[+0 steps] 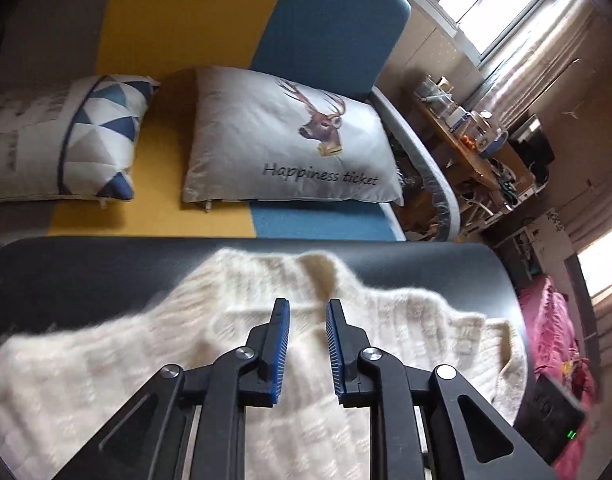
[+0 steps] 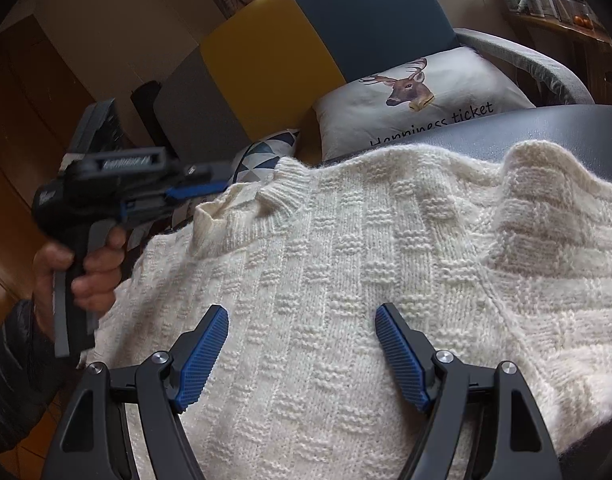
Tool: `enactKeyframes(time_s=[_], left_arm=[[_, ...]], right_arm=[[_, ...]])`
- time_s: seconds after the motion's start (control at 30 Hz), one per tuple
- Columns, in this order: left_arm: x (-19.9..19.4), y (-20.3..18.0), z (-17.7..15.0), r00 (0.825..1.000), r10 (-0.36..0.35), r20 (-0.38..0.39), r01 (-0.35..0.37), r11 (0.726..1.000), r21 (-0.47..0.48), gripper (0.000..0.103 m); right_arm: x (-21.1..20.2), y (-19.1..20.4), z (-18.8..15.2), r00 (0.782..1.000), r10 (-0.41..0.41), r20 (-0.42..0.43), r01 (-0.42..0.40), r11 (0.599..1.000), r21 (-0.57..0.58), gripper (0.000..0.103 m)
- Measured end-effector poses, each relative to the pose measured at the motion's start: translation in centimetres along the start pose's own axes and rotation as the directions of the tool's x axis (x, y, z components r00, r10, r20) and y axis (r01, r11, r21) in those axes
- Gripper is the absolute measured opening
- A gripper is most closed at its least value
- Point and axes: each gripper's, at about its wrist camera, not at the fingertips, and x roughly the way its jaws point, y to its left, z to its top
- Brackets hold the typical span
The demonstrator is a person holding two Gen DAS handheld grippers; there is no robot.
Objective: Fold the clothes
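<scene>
Cream knit sweater spread across the dark desk, and both tongs are over it. The right tongs hang above the body of the sweater with the blue ribbed pads set wide apart, nothing between them, basket-weave blocks of the knit showing clearly in the gap. The ribbed collar sits toward the far left edge of the garment in the right wrist view, and a fold of knit humps up at the far right.

Over to the left tongs: narrow gap here, the two blue pads close to parallel, empty, poised above the sweater near a raised ridge of fabric at the far edge. In the right wrist view the same tool shows from the side, blurred, gripped by a hand in a dark padded sleeve; there is lettering on its body but it is too smeared to read.

Behind the desk, a sofa in grey, yellow and blue panels. On it, a white cushion with a stag's head printed above the words "Happiness ticket", readable in full from the left wrist, partly cut by the desk edge from the right. Beside it, a cushion with blue and grey triangles; faint grey print on its left half, not legible. A cluttered wooden shelf stands beside the window.
</scene>
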Motion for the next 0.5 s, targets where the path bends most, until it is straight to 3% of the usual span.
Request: enactKeyframes(time_s=[0.13, 0.2, 0.37, 0.5], left_arm=[[-2.5, 2.1, -5.1, 0.994, 0.105, 0.034, -0.106, 0.993, 0.041, 0.019], [-3.0, 3.0, -7.0, 0.99, 0.136, 0.046, -0.139, 0.989, 0.058, 0.019], [-3.0, 4.2, -8.3, 0.991, 0.096, 0.088, -0.101, 0.993, 0.054, 0.019], [-3.0, 5.5, -8.6, 0.995, 0.025, 0.099, -0.026, 1.0, 0.0, 0.019]], right_arm=[[0.0, 1.1, 1.3, 0.999, 0.015, -0.031, -0.014, 1.0, 0.019, 0.08], [0.3, 2.9, 3.5, 0.99, 0.141, -0.018, -0.14, 0.989, 0.043, 0.08], [5.9, 8.5, 10.0, 0.937, 0.324, -0.13, -0.314, 0.945, 0.091, 0.08], [11.8, 10.5, 12.7, 0.91, 0.334, -0.247, -0.298, 0.939, 0.172, 0.08]])
